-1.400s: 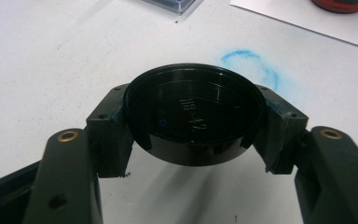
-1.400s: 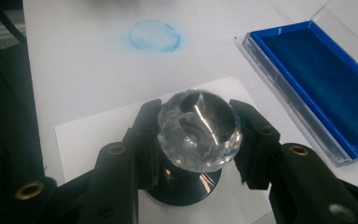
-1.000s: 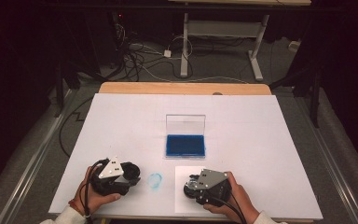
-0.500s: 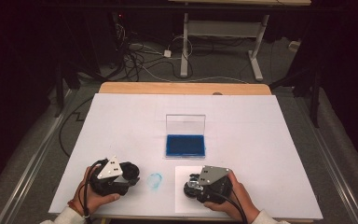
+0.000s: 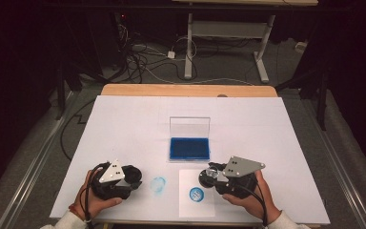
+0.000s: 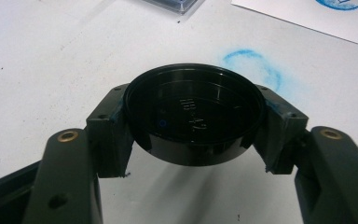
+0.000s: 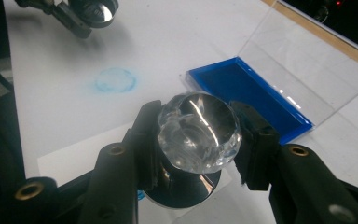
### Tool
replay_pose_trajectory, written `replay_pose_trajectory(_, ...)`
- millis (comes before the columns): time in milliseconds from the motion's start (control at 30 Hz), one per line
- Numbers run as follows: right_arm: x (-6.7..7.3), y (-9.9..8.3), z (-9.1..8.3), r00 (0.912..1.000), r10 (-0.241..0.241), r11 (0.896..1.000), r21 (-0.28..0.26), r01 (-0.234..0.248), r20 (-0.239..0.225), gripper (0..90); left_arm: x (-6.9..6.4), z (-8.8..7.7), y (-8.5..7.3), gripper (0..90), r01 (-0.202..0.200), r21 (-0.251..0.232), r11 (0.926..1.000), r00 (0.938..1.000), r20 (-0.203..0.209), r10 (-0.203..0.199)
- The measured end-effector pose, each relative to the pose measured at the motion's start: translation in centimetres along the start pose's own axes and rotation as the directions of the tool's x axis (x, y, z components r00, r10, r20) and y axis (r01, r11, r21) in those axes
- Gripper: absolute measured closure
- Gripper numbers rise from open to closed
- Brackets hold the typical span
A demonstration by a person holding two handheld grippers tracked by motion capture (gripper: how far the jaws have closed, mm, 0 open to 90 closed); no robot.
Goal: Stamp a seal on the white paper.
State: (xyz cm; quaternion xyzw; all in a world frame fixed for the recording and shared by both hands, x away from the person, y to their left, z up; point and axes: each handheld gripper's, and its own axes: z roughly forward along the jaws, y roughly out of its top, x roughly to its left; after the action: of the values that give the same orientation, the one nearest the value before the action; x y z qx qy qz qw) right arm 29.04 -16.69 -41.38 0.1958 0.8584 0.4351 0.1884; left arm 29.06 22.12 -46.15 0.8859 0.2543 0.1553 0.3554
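High view. White counter (image 5: 124, 124), matte, with a wooden strip along its far edge. Near the middle sits an ink pad (image 5: 188, 148): a flat blue rectangle in a shallow tray, its clear plastic lid (image 5: 189, 127) standing upright behind it. In front of the pad lies a white sheet of paper (image 5: 196, 206) bearing a round blue print (image 5: 196, 193). To the left of the sheet, straight on the counter, is a fainter blue ring smudge (image 5: 158, 184). The left gripper (image 5: 129, 177) rests low by the near edge, just left of the smudge, with a grey three-cornered plate on top. The right gripper (image 5: 208, 177) hangs over the far right corner of the sheet, between print and pad, carrying a stamp (image 5: 211, 174).

Left gripper view. The fingers (image 6: 109, 135) pinch a round black cap (image 6: 193, 114) by its sides. The cap is shallow, glossy plastic, open side toward the camera, with raised numbers inside. Blue ink stains mark the finger pads. The ring smudge lies on the counter just beyond the cap.

Right gripper view. The fingers (image 7: 144, 135) clamp the stamp at its clear faceted knob, glassy and rounded, one finger on each side. Below the knob flares a dark, shiny round base, clear of the paper underneath. The blue pad lies just beyond, lid tilted up; the smudge sits farther left, and the other gripper with the cap is at the top left corner.
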Motion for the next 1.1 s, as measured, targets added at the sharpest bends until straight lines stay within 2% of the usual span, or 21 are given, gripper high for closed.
replay_pose_trajectory(233, -0.9, 0.0, -0.4, 0.9996, 0.013, 1.000, -0.015, -0.012, 0.026, 57.5, 0.0, 0.0, -0.1, 36.4, -0.002, 0.004, 1.0000, 1.0000, -0.001, 0.002)
replay_pose_trajectory(367, -1.2, 0.1, -0.7, 0.9992, -0.010, 1.000, -0.029, 0.011, 0.038, 57.5, 0.1, 0.0, -0.1, 36.4, 0.006, -0.002, 1.0000, 1.0000, 0.001, -0.006)
replay_pose_trajectory(667, -2.5, 0.1, -1.3, 0.9969, 0.041, 0.998, -0.055, -0.038, 0.066, 57.5, 0.1, 0.1, -0.2, 36.4, 0.006, -0.013, 0.9999, 1.0000, 0.006, -0.006)
replay_pose_trajectory(1100, -3.5, 0.0, -2.1, 0.9945, 0.063, 0.996, -0.074, -0.057, 0.084, 57.5, 0.1, 0.4, -0.3, 36.4, 0.010, 0.000, 0.9999, 0.9998, 0.015, -0.010)
